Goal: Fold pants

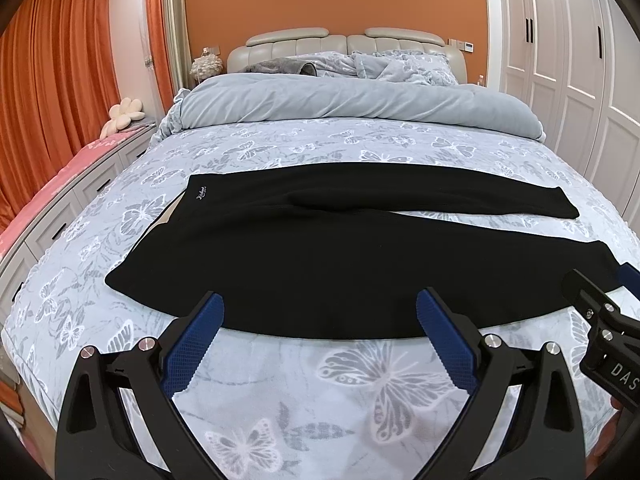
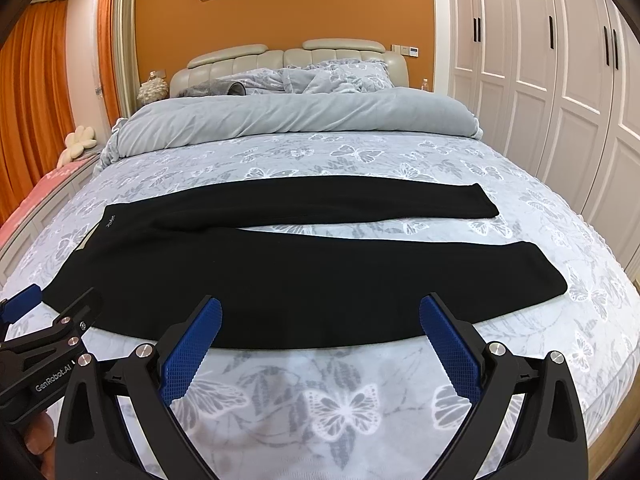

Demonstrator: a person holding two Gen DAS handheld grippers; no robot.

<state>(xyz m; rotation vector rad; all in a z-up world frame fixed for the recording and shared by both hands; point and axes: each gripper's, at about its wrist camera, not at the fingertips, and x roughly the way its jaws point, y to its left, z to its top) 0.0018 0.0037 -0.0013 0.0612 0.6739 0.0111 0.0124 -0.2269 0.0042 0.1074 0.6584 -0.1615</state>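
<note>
Black pants point(image 1: 320, 256) lie flat across the bed, waistband at the left, both legs running to the right with a strip of sheet between them. They also show in the right wrist view point(image 2: 280, 272). My left gripper point(image 1: 320, 304) is open and empty, just above the near edge of the pants near the waist end. My right gripper point(image 2: 320, 308) is open and empty above the near edge of the near leg. Each gripper shows at the edge of the other's view: the right one point(image 1: 600, 304), the left one point(image 2: 52, 320).
The bed sheet point(image 1: 320, 380) has a butterfly print. A rolled grey duvet point(image 1: 340, 100) and pillows lie at the headboard end. Drawers and orange curtains point(image 1: 48, 80) stand at the left. White wardrobe doors point(image 2: 540, 80) stand at the right.
</note>
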